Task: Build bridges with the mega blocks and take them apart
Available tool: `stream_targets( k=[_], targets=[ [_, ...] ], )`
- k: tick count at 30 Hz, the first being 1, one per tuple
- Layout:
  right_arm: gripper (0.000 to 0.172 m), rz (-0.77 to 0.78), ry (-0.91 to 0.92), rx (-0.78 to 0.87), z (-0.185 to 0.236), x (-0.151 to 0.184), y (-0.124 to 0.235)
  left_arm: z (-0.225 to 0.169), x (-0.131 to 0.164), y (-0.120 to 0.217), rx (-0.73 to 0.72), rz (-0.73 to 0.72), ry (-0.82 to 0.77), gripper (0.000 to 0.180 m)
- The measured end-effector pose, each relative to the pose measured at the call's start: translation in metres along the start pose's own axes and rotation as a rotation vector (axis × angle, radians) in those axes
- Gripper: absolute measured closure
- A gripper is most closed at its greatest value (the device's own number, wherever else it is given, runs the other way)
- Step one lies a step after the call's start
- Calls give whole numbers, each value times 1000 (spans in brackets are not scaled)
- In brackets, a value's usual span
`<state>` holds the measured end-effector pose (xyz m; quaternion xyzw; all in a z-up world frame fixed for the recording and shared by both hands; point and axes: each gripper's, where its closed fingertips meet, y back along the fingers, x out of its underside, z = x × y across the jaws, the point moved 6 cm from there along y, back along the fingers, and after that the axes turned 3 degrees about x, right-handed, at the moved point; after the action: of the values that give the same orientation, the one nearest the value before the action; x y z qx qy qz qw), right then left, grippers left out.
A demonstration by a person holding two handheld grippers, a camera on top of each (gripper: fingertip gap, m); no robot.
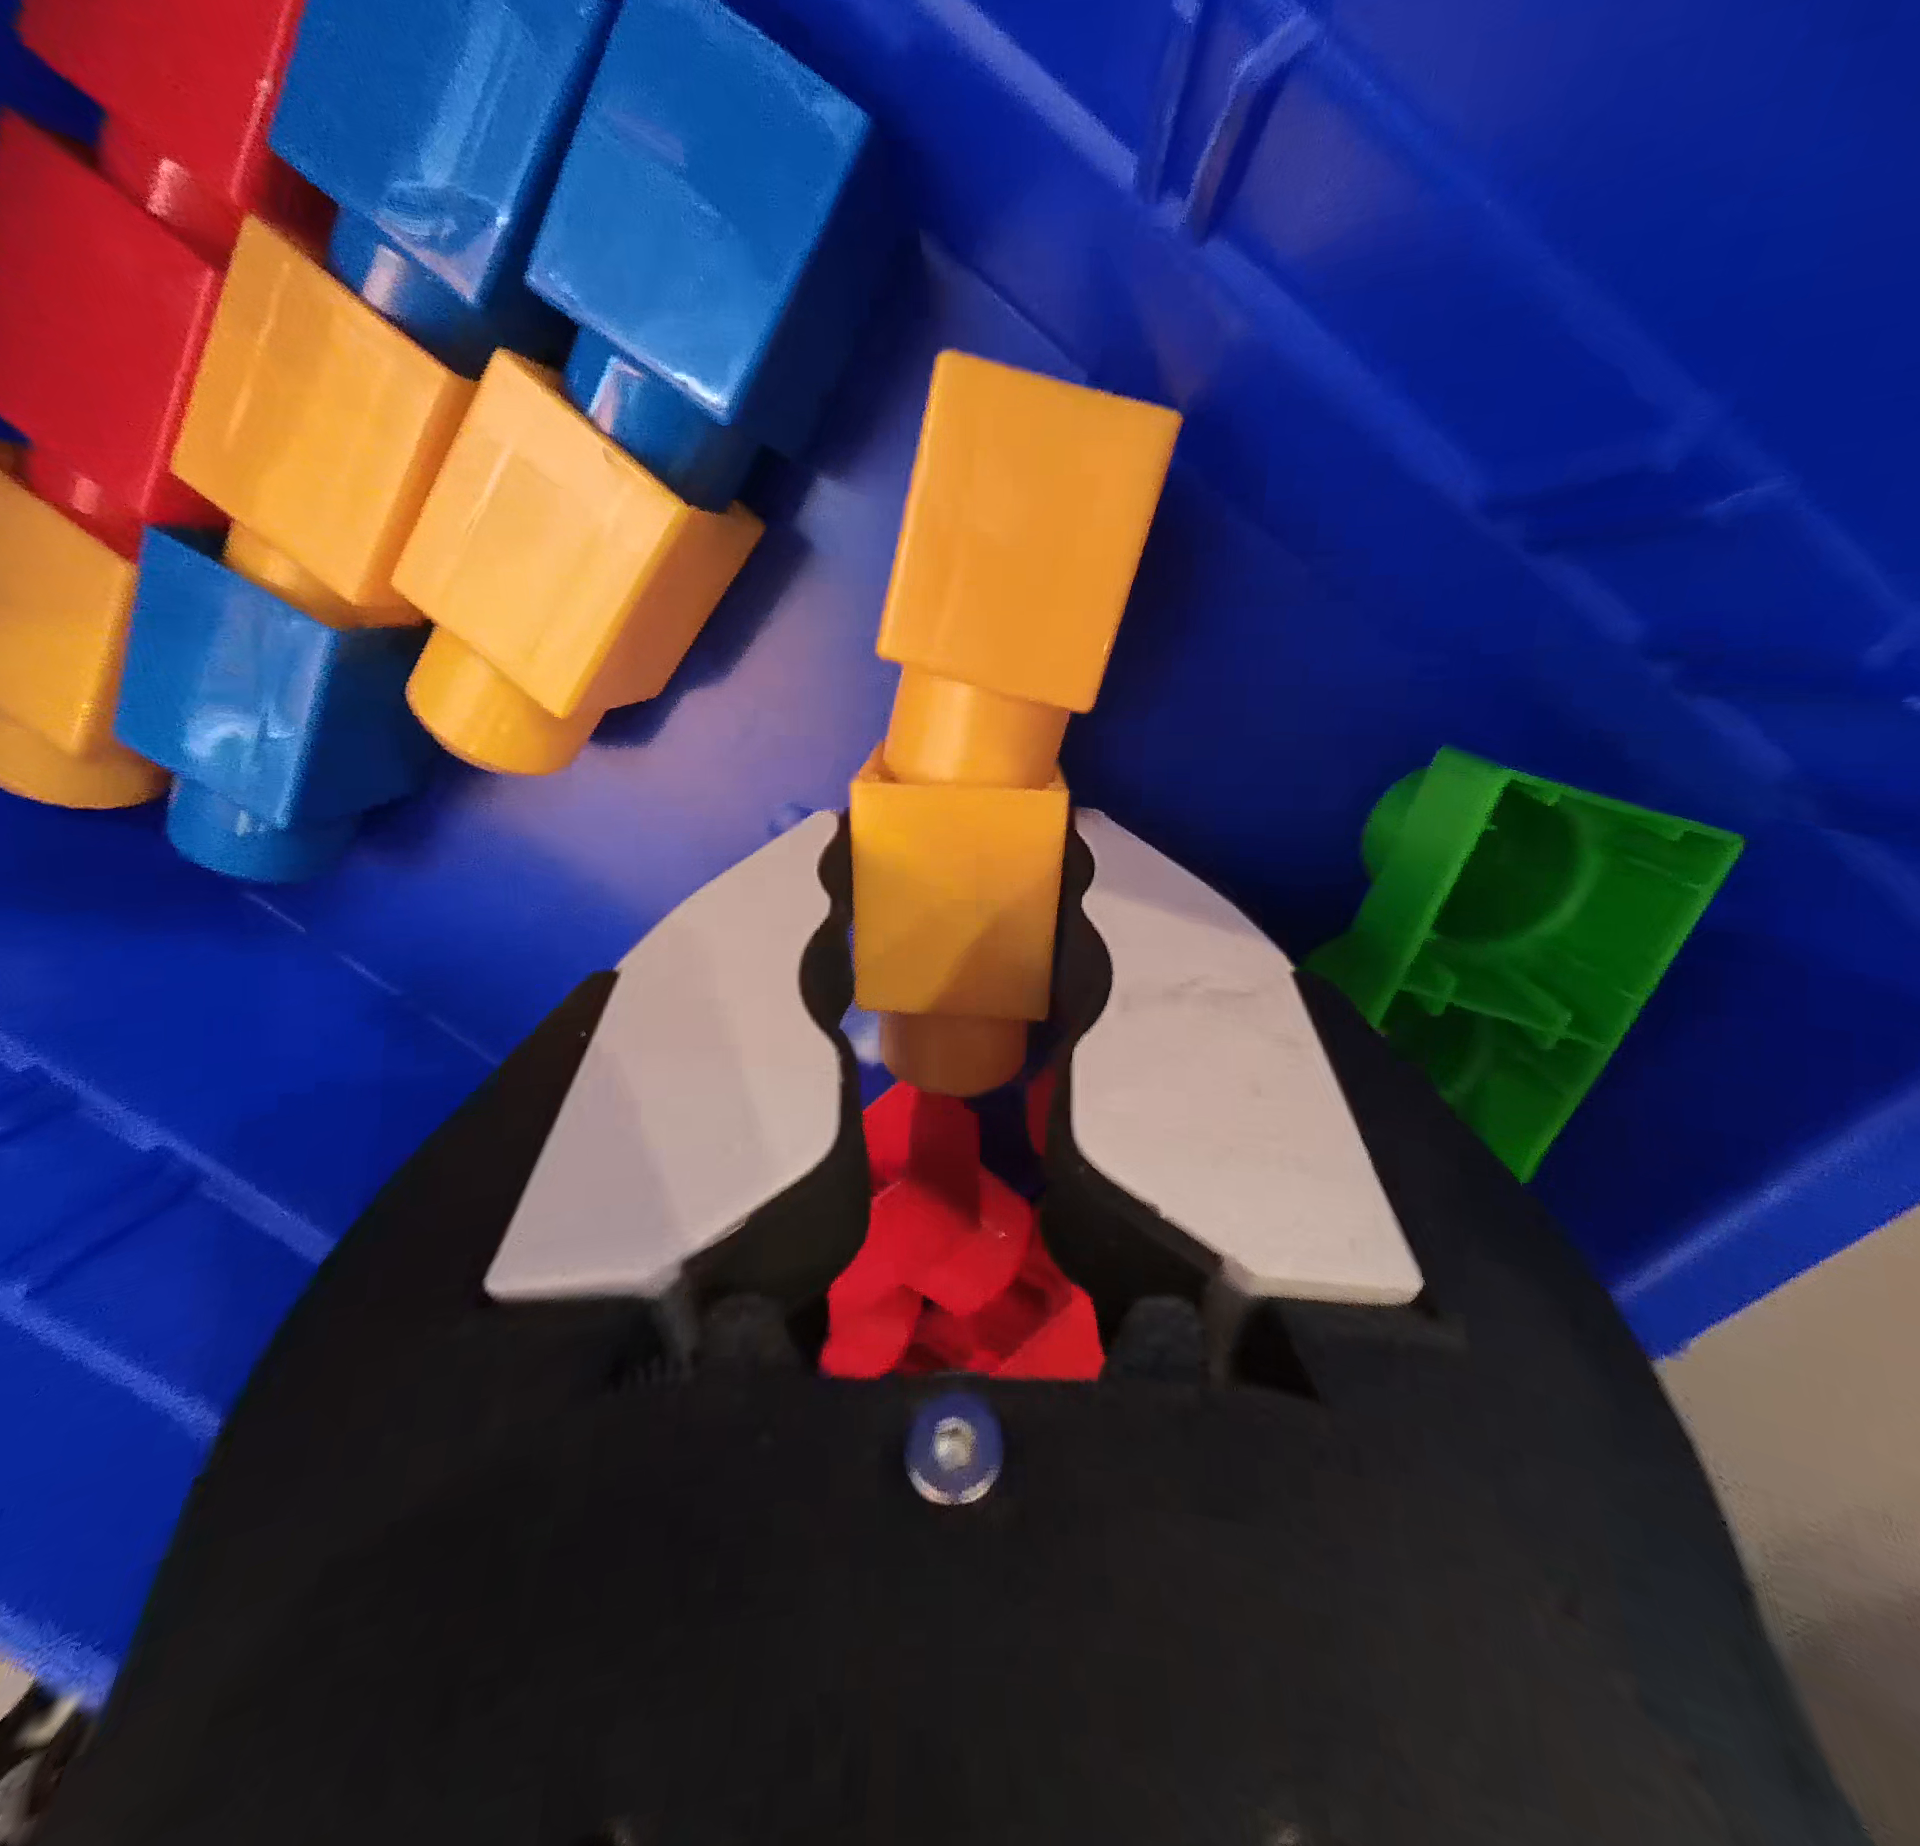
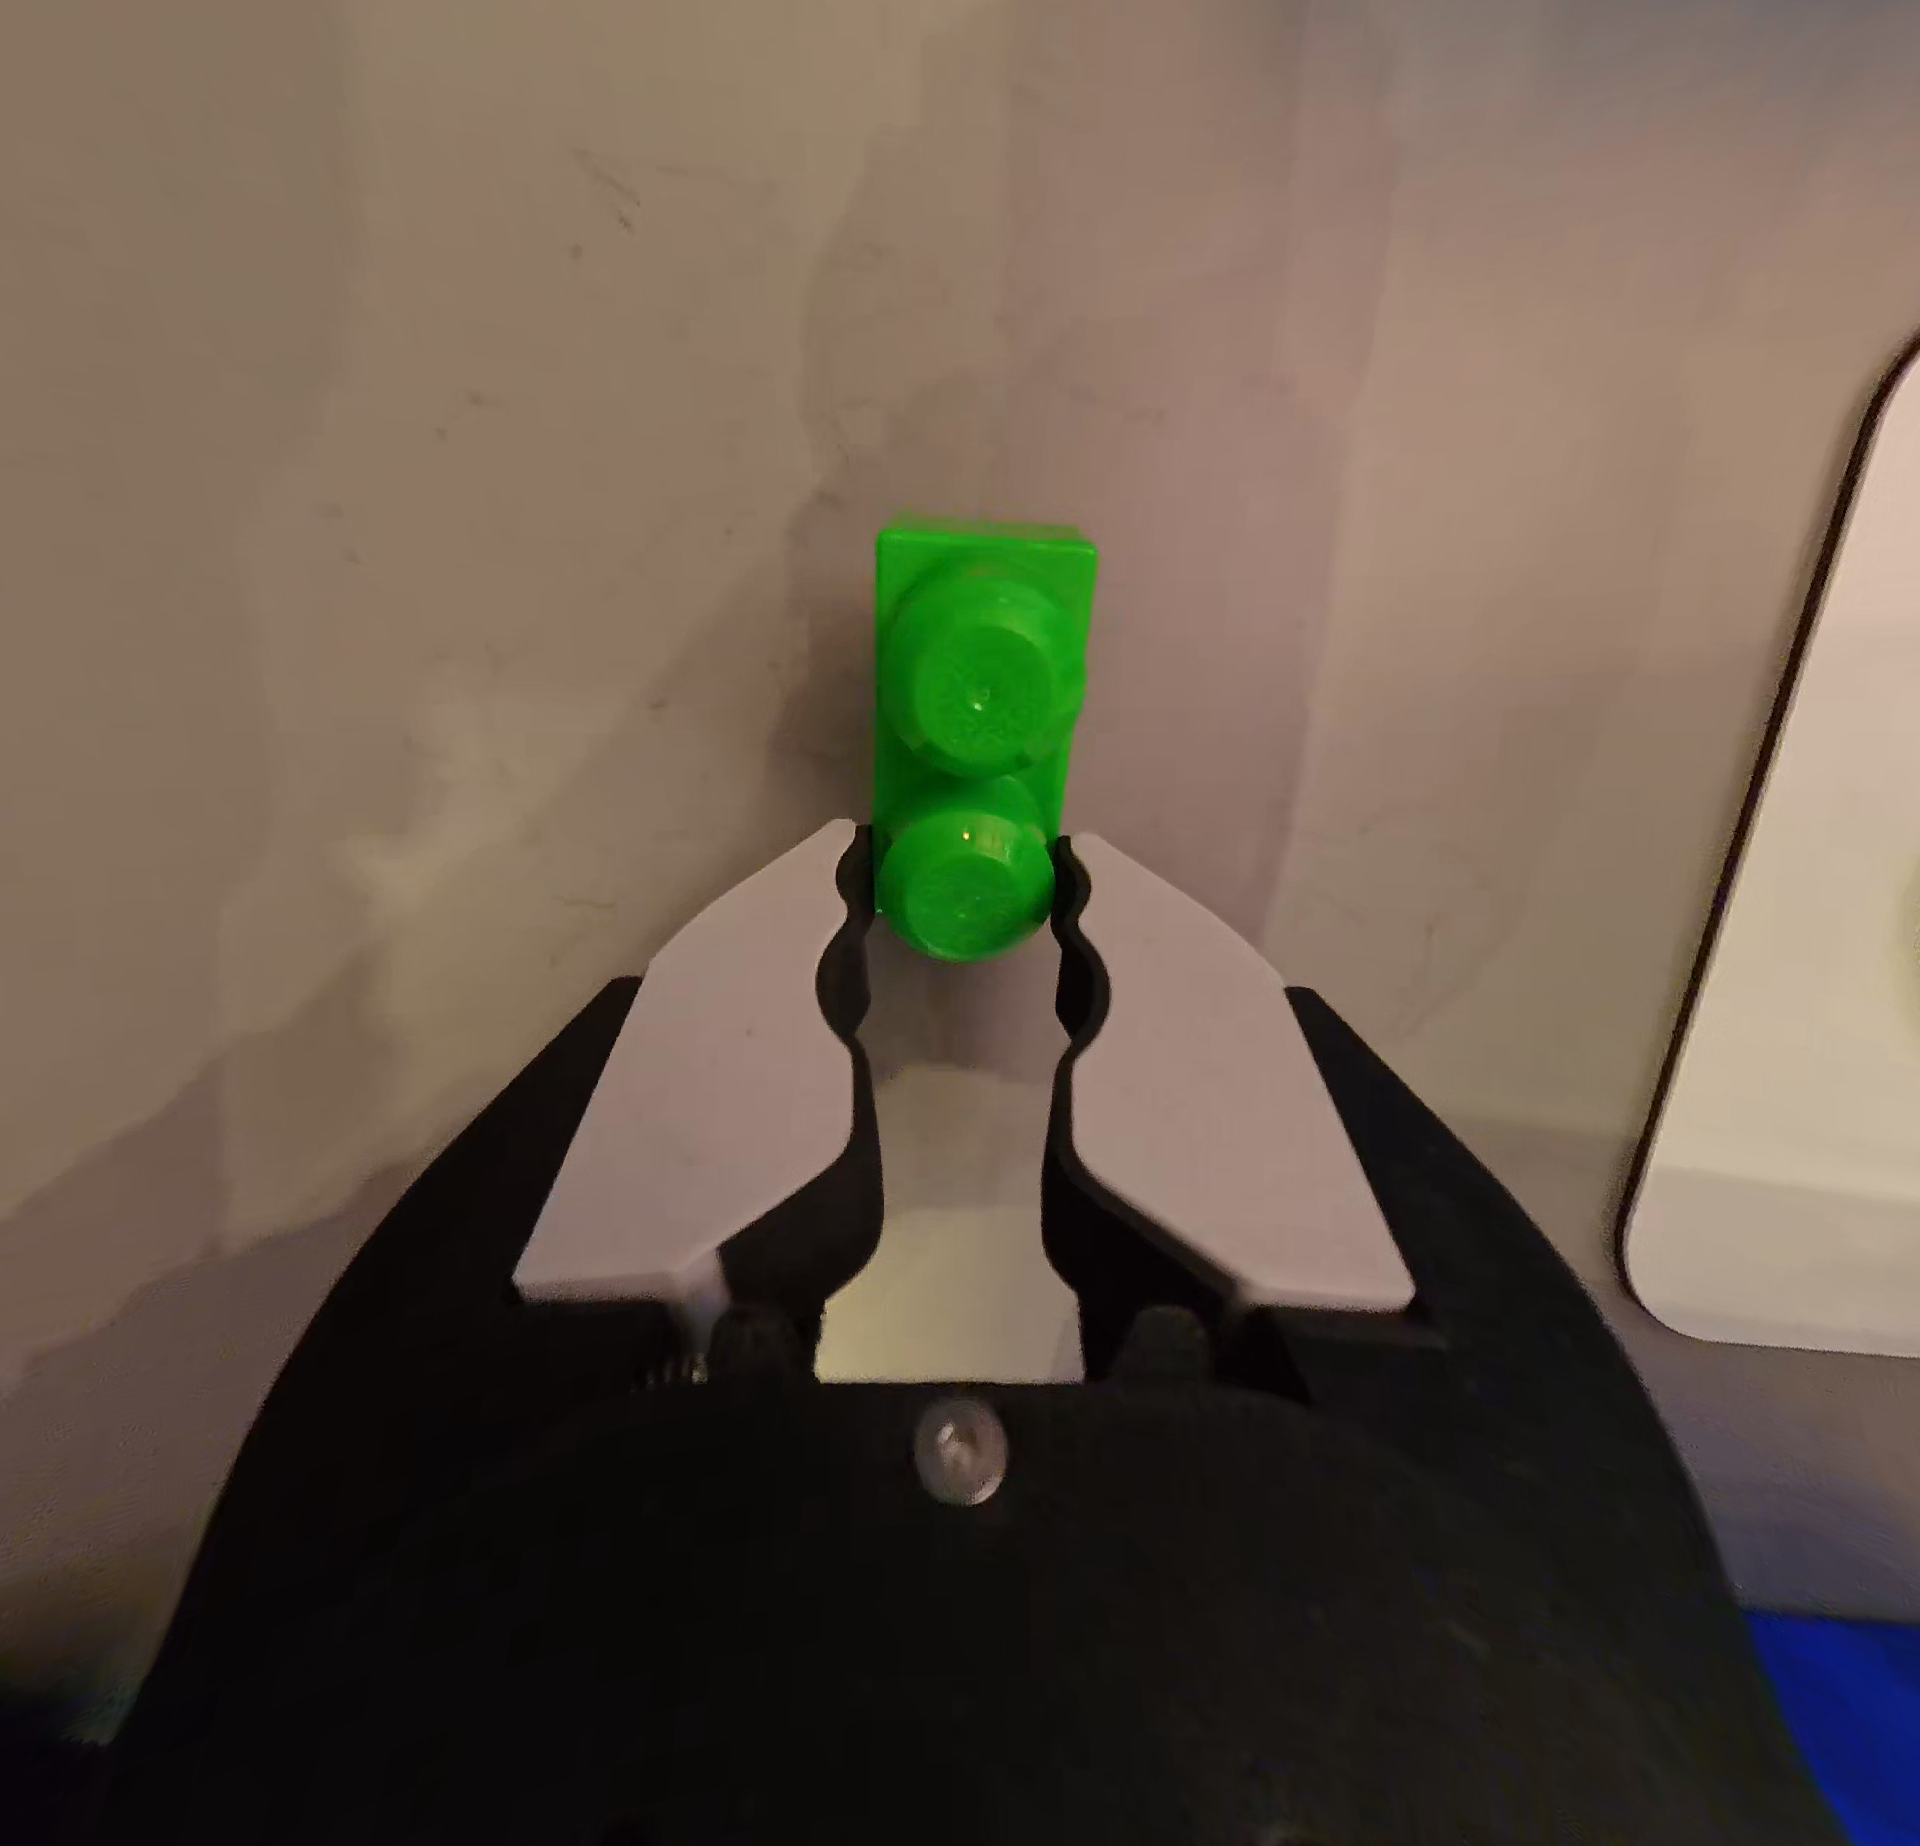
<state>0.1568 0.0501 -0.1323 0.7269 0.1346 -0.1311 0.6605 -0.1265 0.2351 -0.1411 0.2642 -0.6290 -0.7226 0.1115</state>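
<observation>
Gripping mega blocks over a blue plastic bin point(image 1: 1455, 290) and a pale grey surface point(image 2: 416, 446).
Left gripper point(image 1: 958, 913) points into the bin, pads pressed on an orange block point(image 1: 956, 903) joined to another; loose red, blue and orange blocks point(image 1: 364, 394) lie nearby. Right gripper point(image 2: 961, 892) clamps a green 2-stud block point(image 2: 982, 674) above the grey surface.

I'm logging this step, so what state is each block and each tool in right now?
Left tool: shut on the lower orange block.
Lower orange block: gripped, joined crookedly to the upper one.
Upper orange block: tilted on the lower.
Green block in the blue bin: lying loose, hollow side showing.
Right tool: shut on a green two-stud block, studs facing the camera.
</observation>
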Motion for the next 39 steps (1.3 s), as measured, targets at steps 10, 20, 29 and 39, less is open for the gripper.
stream_targets(
  k=[10, 20, 29, 39],
  targets=[
    [139, 72, 17, -12, 5, 5, -3, -25, 14, 81, -117, -233, -2, 144],
    [139, 71, 42, -57, 11, 2, -5, -204, 7, 81, 212, -318, -231, 144],
    [139, 49, 63, -88, 16, 0, -6, -251, -21, 13, 291, -183, -323, 144],
    [139, 36, 73, -104, 18, -1, -6, -255, -19, 17, 319, -239, -303, 134]
  ],
)
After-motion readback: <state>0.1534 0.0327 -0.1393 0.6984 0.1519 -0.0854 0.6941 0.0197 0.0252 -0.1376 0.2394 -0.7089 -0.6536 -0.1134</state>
